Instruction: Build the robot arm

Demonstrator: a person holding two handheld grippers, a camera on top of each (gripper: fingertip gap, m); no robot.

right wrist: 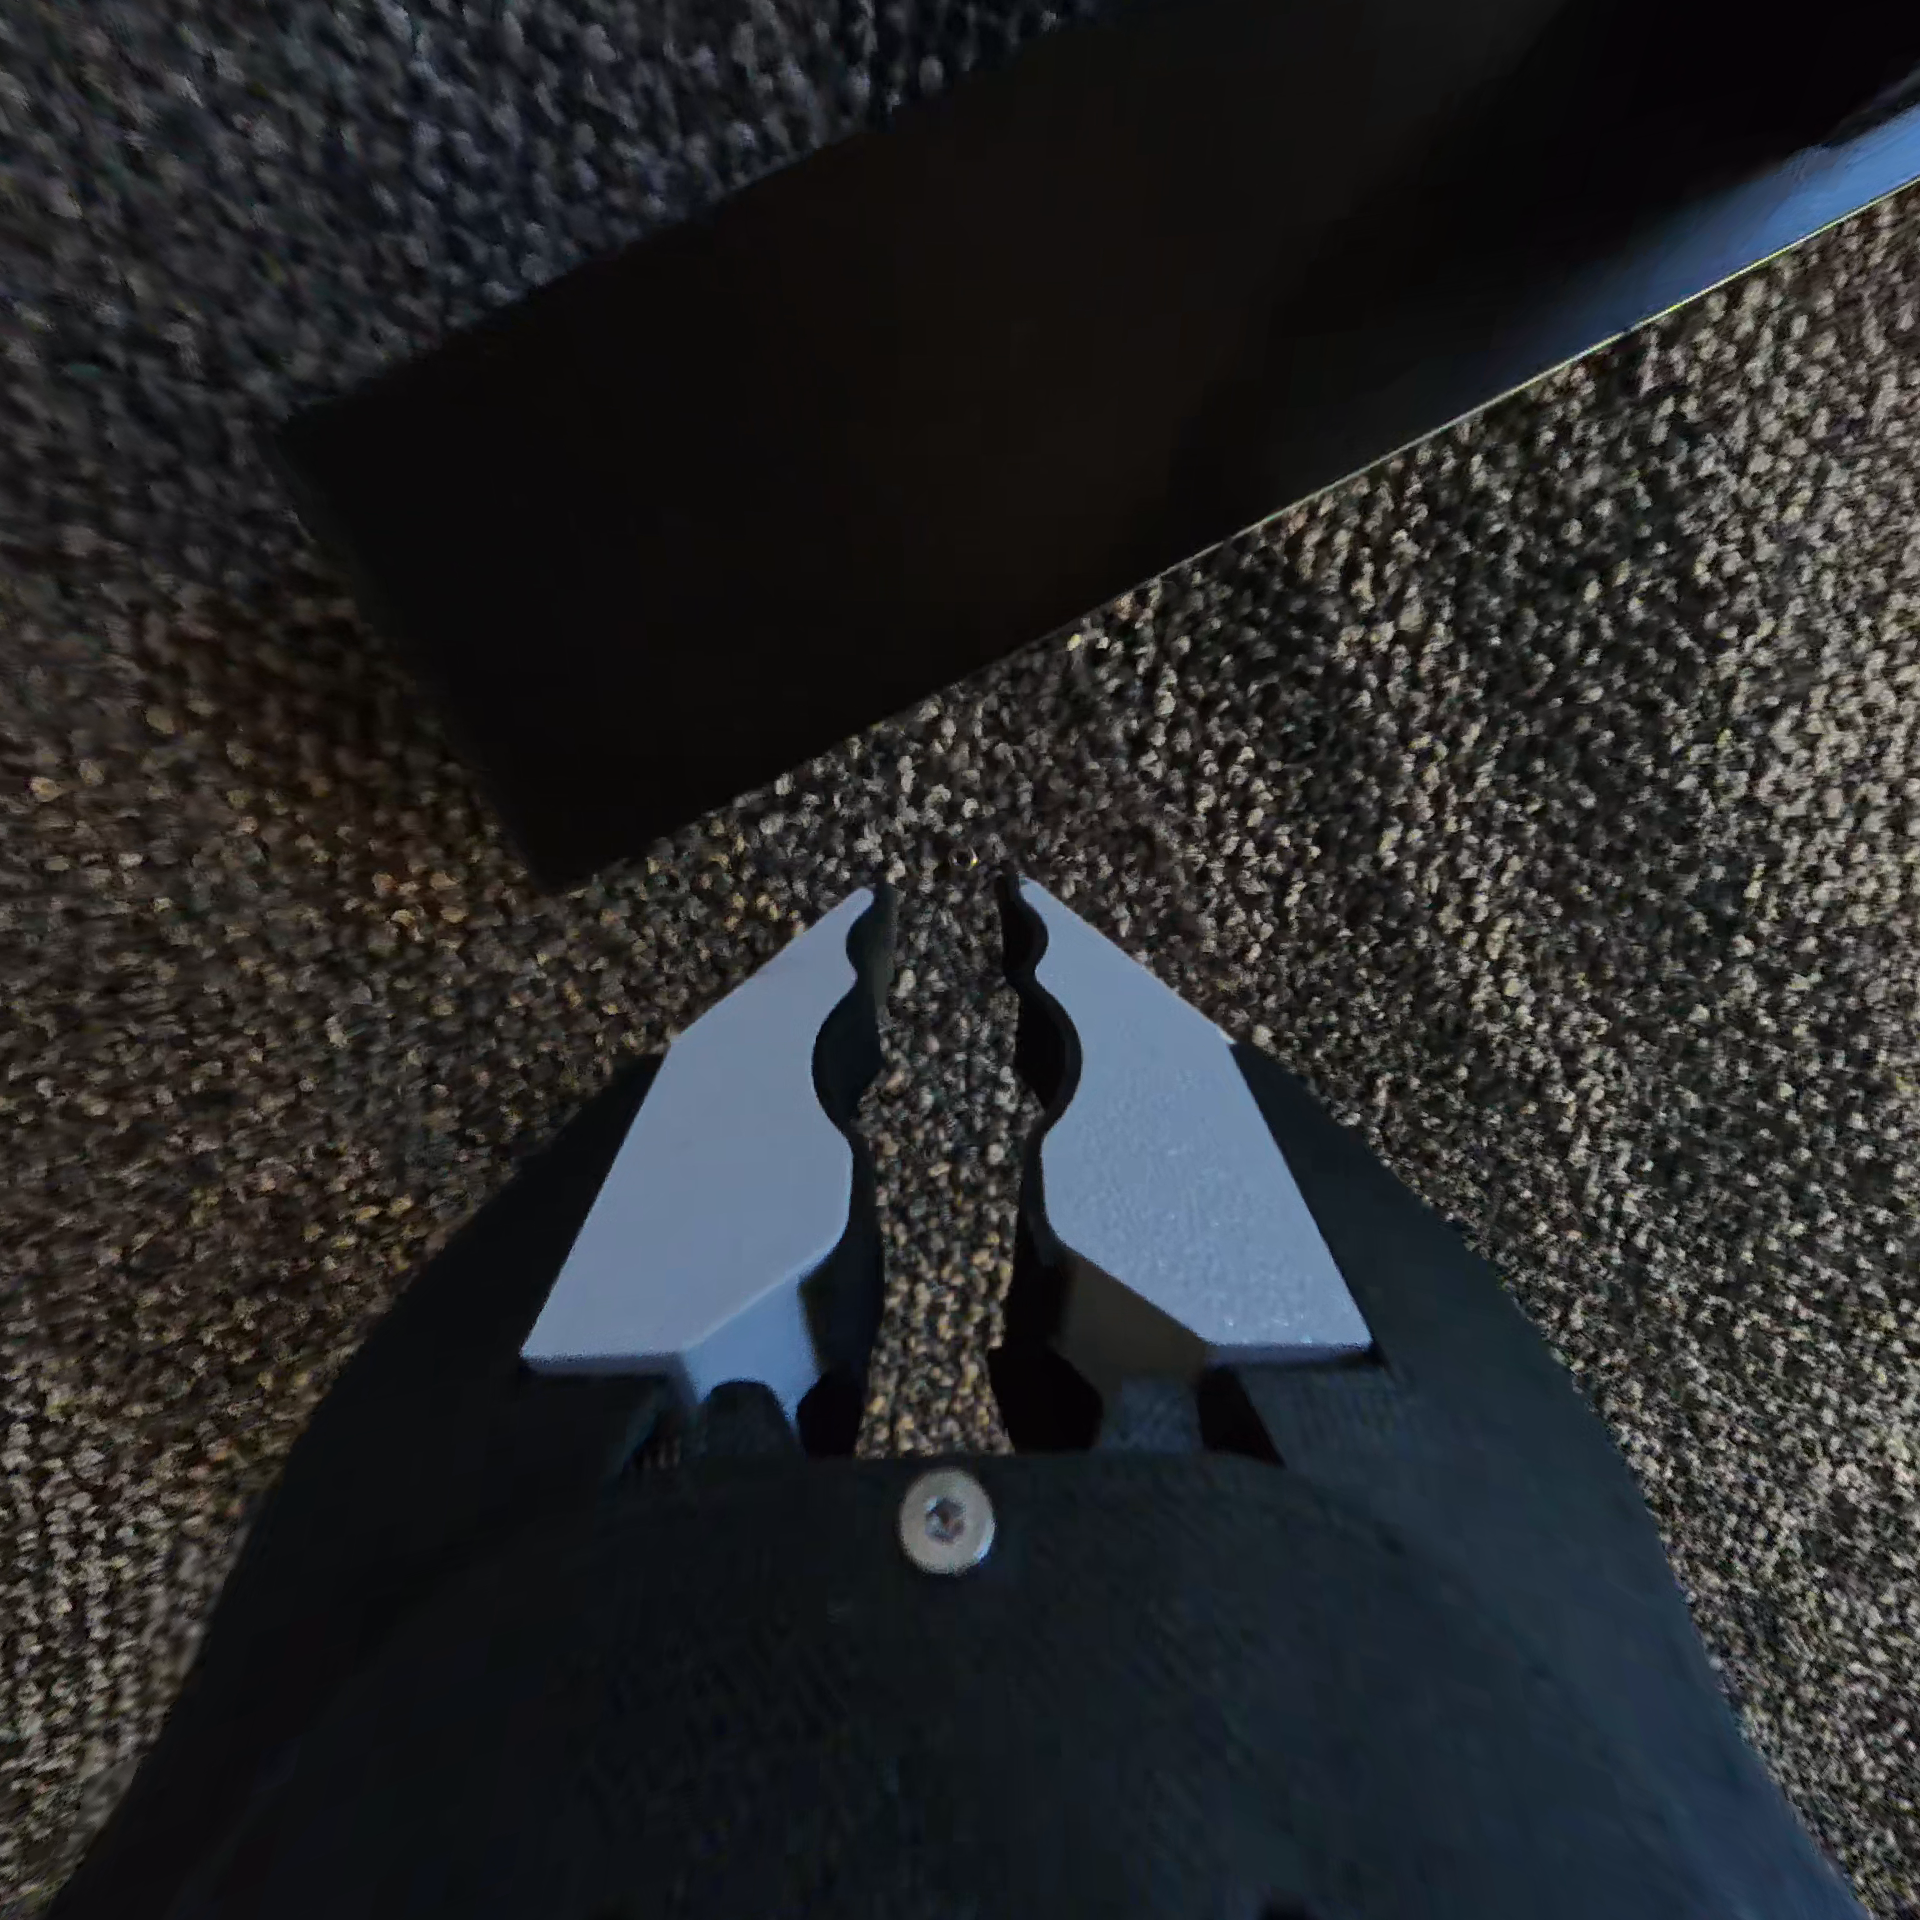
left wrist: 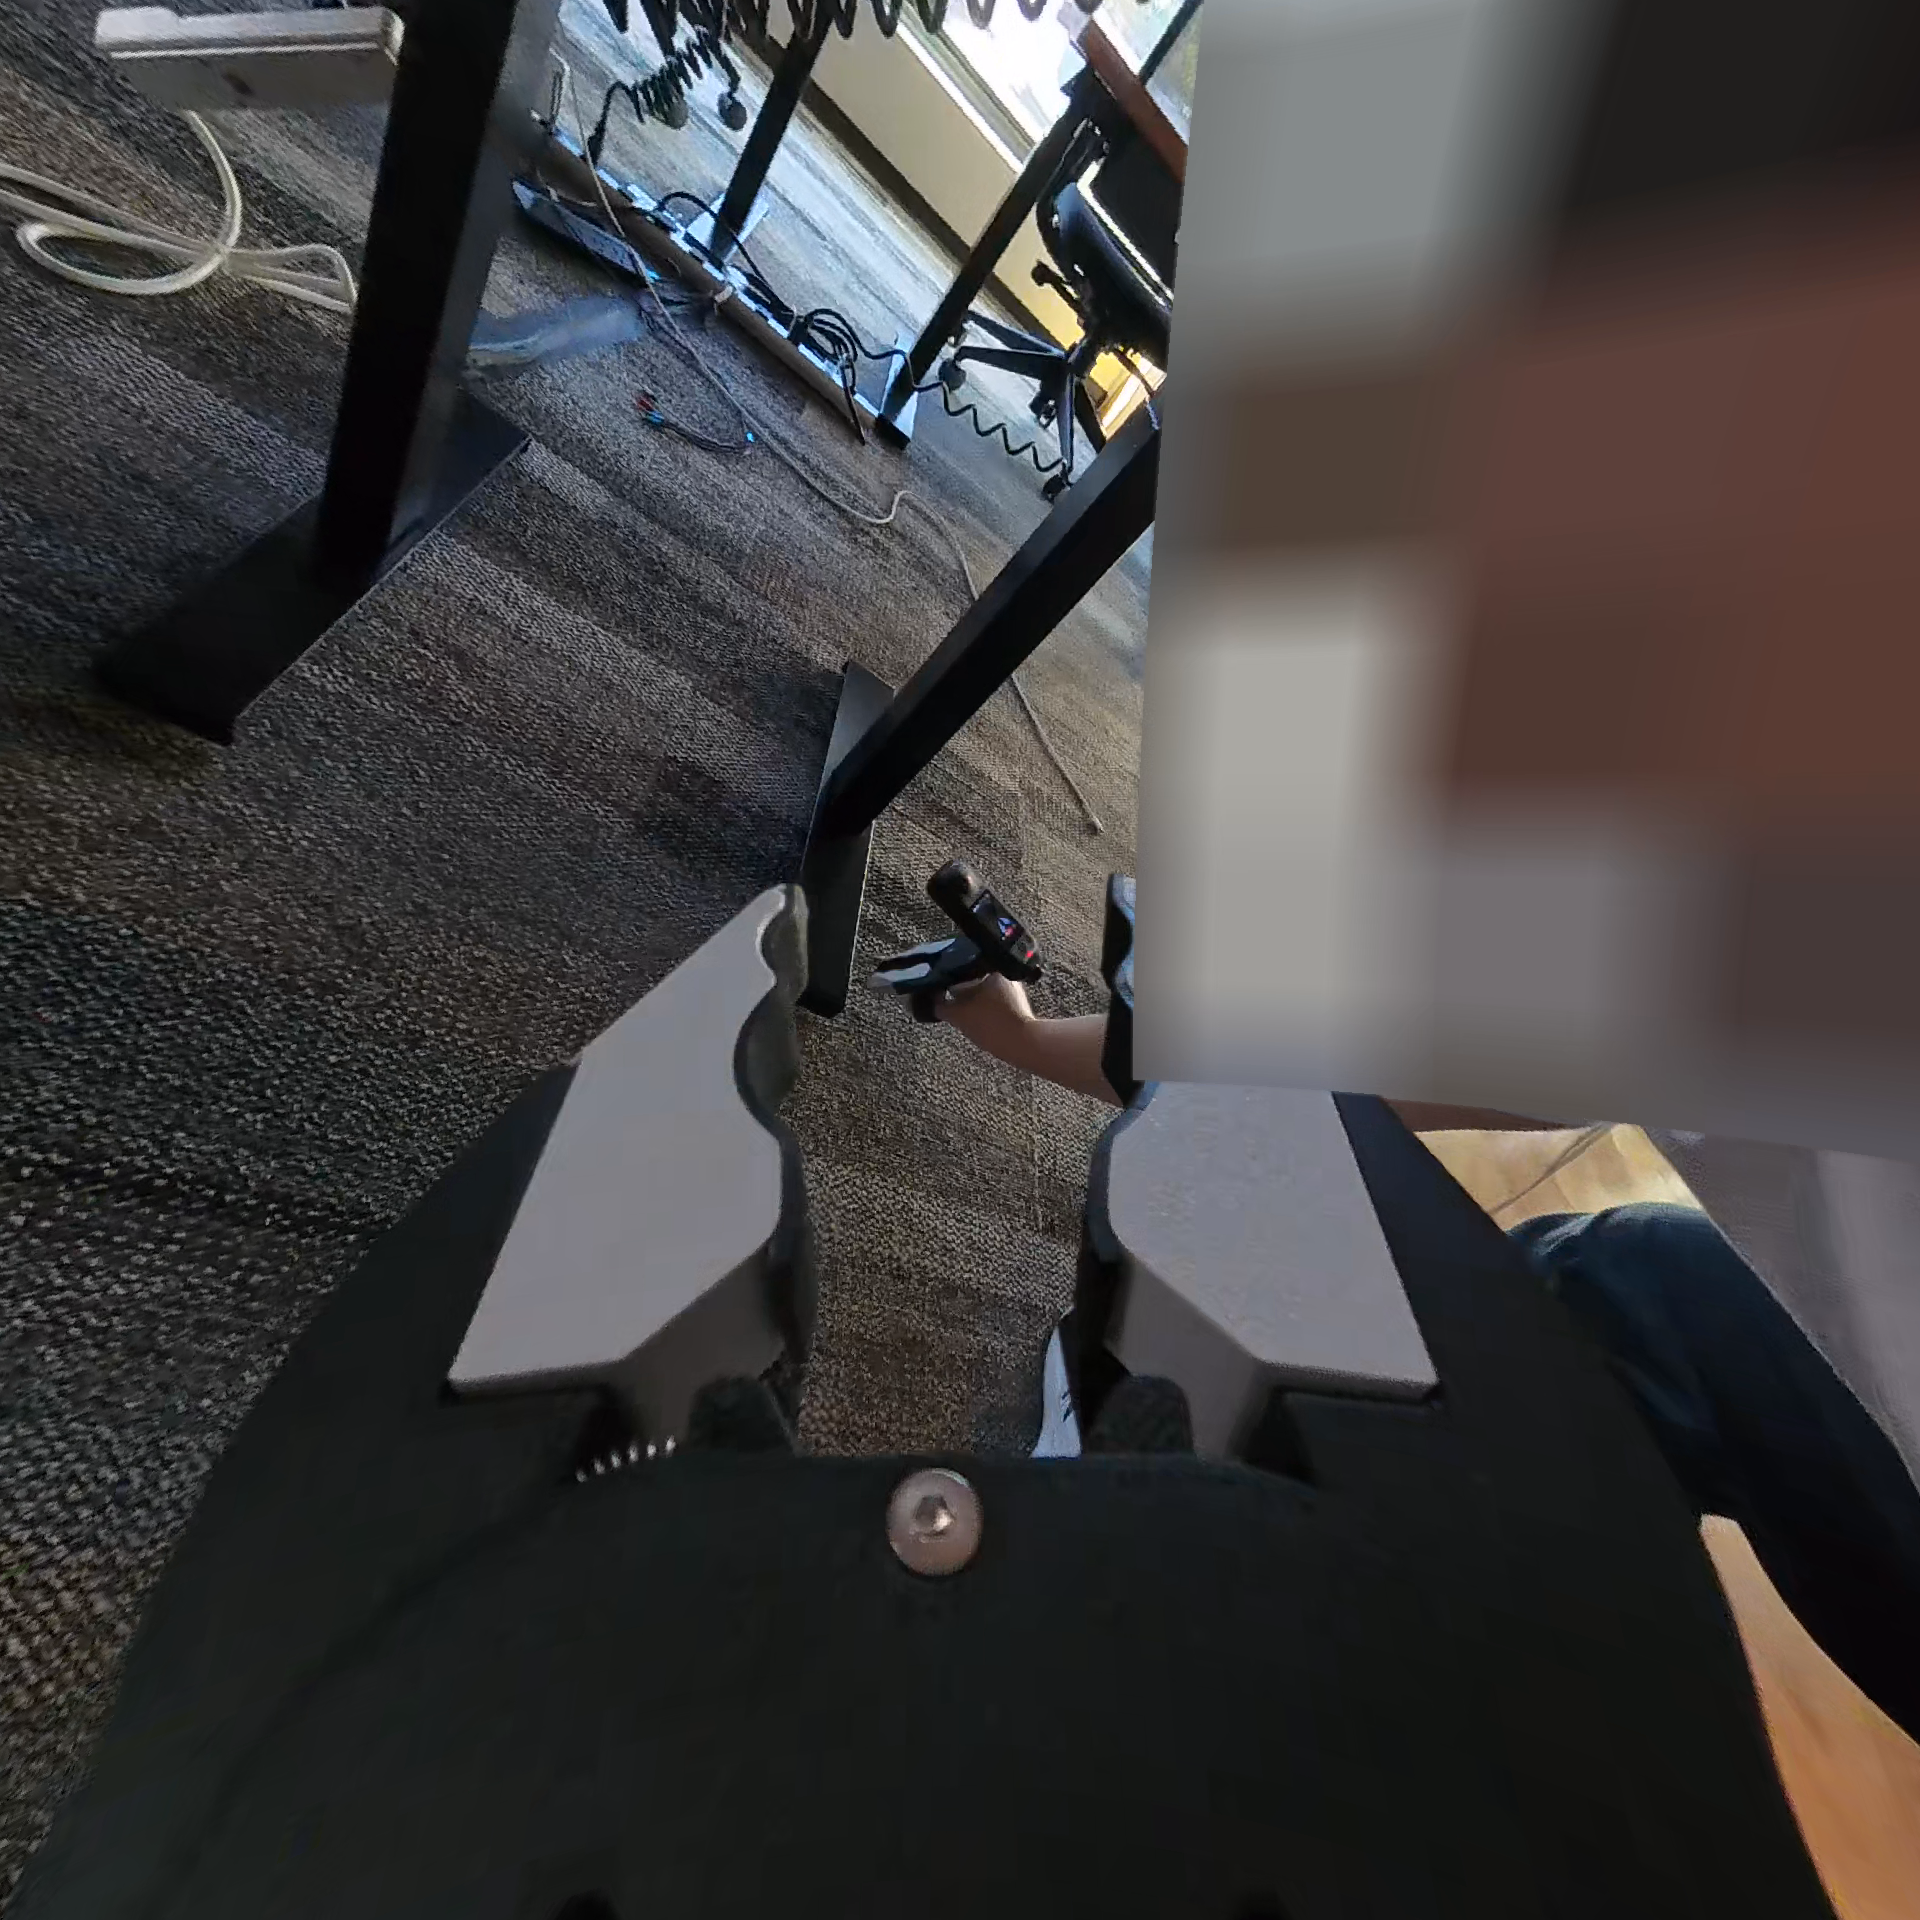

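Note:
My left gripper (left wrist: 940, 997) is open and empty, held high above the grey speckled carpet (left wrist: 416, 987). Its left fingertip (left wrist: 784, 914) shows; the right fingertip is hidden by a blurred patch. Below it a hand holds my right gripper (left wrist: 961, 951) low beside the foot of a black desk leg (left wrist: 842, 894). In the right wrist view my right gripper (right wrist: 945, 894) is narrowly open and empty, pointing down close to the carpet (right wrist: 1455, 831). The end of the black desk foot (right wrist: 831, 468) lies just beyond its tips, not touching them.
Another black desk leg (left wrist: 395, 312) stands at the left. White cables (left wrist: 156, 249) and a power strip (left wrist: 592, 234) lie on the floor. An office chair (left wrist: 1091, 301) stands farther back. A person's dark-trousered leg (left wrist: 1714, 1403) is at the right. The gap from one gripper's tips to the other's is roughly 70 cm.

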